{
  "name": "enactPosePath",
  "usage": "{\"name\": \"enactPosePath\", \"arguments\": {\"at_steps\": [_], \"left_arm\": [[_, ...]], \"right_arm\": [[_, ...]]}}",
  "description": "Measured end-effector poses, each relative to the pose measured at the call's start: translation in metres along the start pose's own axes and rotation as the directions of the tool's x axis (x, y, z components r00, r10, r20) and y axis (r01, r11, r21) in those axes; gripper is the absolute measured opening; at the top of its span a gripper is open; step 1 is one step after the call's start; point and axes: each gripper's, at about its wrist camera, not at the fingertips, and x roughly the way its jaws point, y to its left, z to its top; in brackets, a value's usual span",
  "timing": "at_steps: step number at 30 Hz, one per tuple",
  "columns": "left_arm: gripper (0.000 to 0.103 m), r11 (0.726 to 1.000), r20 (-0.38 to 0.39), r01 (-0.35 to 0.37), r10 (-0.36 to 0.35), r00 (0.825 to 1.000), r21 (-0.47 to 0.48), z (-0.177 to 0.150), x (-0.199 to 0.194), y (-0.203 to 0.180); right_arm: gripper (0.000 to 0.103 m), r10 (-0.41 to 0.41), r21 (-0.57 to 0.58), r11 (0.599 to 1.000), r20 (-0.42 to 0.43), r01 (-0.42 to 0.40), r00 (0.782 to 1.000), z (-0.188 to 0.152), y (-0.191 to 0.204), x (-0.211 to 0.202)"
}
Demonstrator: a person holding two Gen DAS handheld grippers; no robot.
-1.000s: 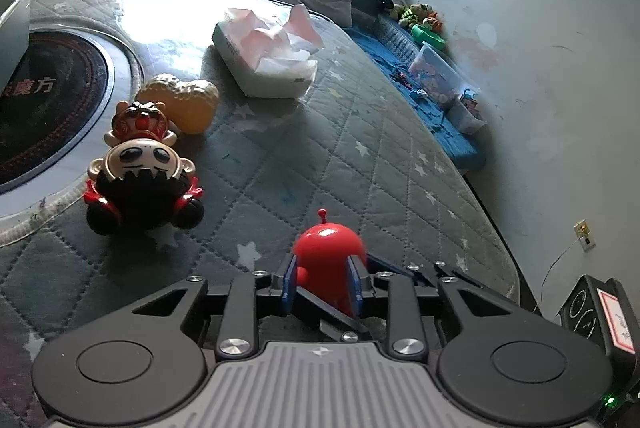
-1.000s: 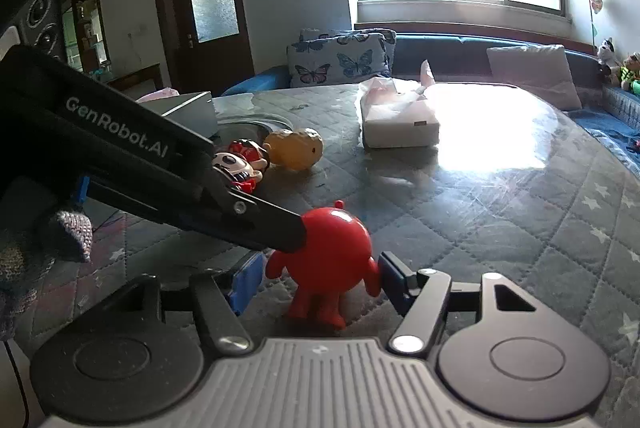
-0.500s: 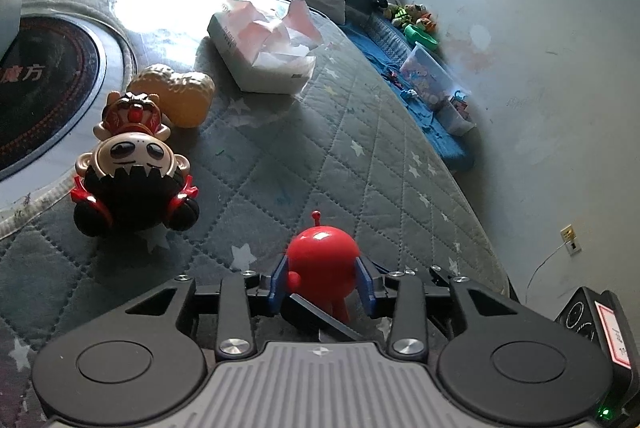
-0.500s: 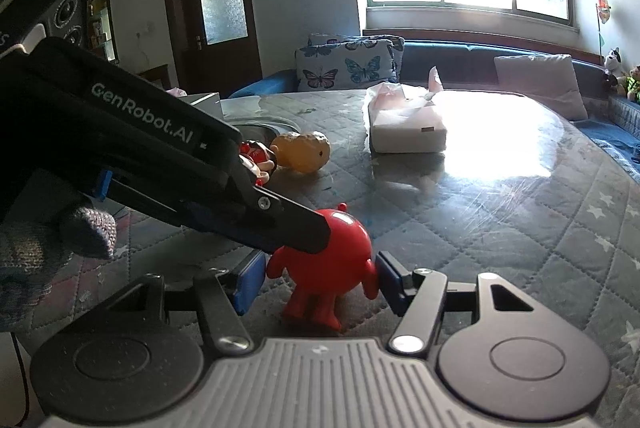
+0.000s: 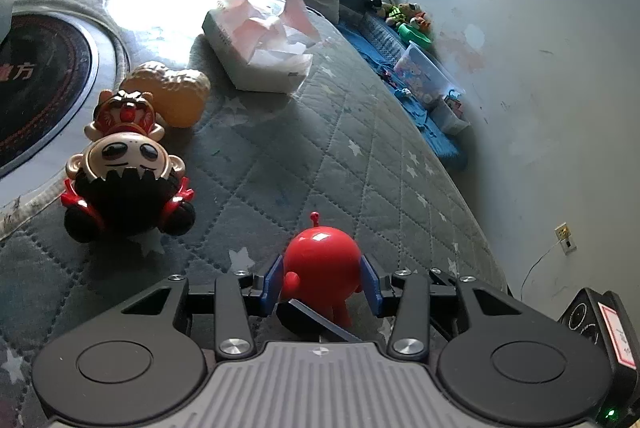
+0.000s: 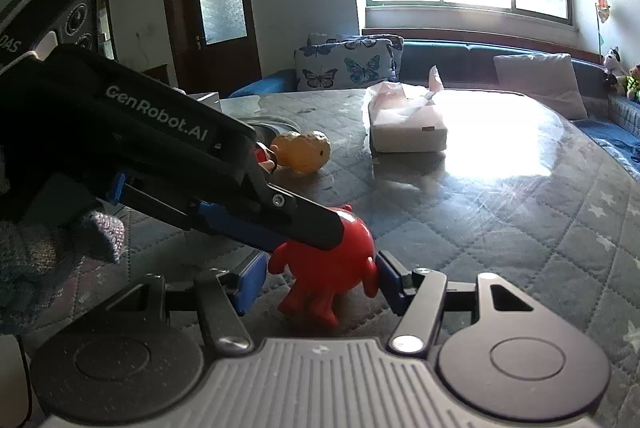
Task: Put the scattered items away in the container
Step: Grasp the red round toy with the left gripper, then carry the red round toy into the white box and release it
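Note:
A round red toy figure stands on the quilted table cover. My left gripper straddles it from one side. Its jaws are opening, and both blue pads stand just clear of the toy's body. My right gripper comes in from another side, shut on the toy with its pads against the little arms. One of the right gripper's fingers shows under the toy in the left wrist view. The left gripper crosses over the toy's head in the right wrist view.
A monkey-faced toy car and a yellow peanut-shaped toy lie to the left. A tissue pack sits further back. A grey box stands by the round black inset. The table edge curves away on the right.
The left gripper's jaws have spread apart and let go of the red toy. The right gripper has stayed around the toy, which has not moved.

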Motion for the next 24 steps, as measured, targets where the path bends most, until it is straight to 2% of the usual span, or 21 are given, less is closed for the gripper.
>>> {"name": "enactPosePath", "arguments": {"at_steps": [13, 24], "left_arm": [[0.047, 1.000, -0.014, 0.019, -0.019, 1.000, -0.025, 0.000, 0.003, 0.003], [0.046, 1.000, 0.004, 0.005, -0.005, 1.000, -0.014, 0.000, -0.009, 0.004]], "right_arm": [[0.060, 0.004, -0.003, 1.000, 0.000, -0.004, 1.000, 0.001, 0.000, -0.002], [0.060, 0.016, 0.000, 1.000, -0.006, -0.016, 1.000, 0.004, 0.004, -0.002]]}}
